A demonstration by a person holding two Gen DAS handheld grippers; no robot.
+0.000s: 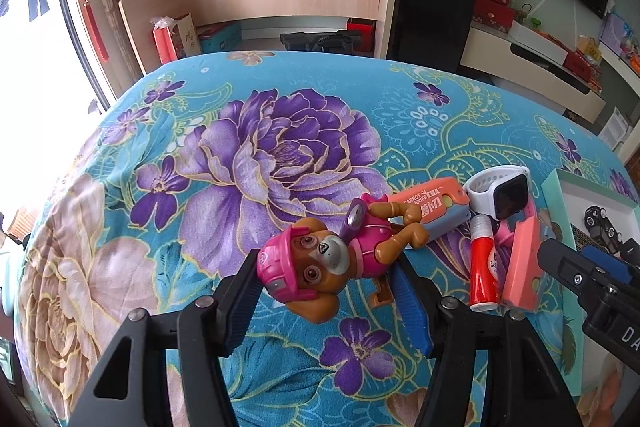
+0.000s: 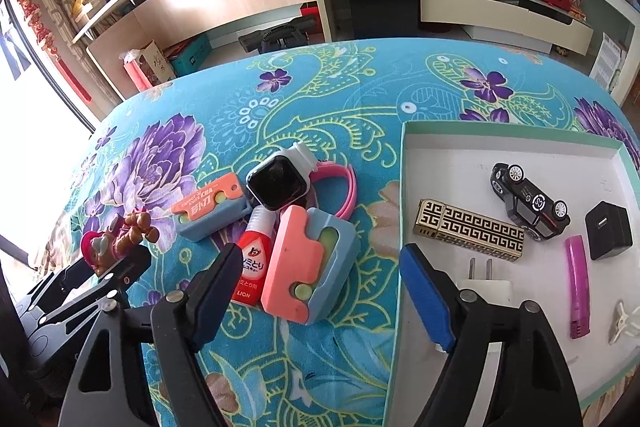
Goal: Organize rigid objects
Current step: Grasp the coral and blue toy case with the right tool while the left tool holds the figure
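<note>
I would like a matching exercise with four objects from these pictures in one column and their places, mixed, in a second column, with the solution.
Objects:
1. dog figure
2. toy car
3. smartwatch
4. red bottle

Places:
A. lying in the white tray
B. between the left gripper fingers
C. on the cloth, beside the pink-and-blue case
D. leaning on the orange carrot knife

Pairs: 1-B, 2-A, 3-D, 4-C

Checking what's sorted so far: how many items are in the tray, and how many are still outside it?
In the tray: 6
On the cloth: 5
Held in left gripper, dog figure: 1
Total: 12
</note>
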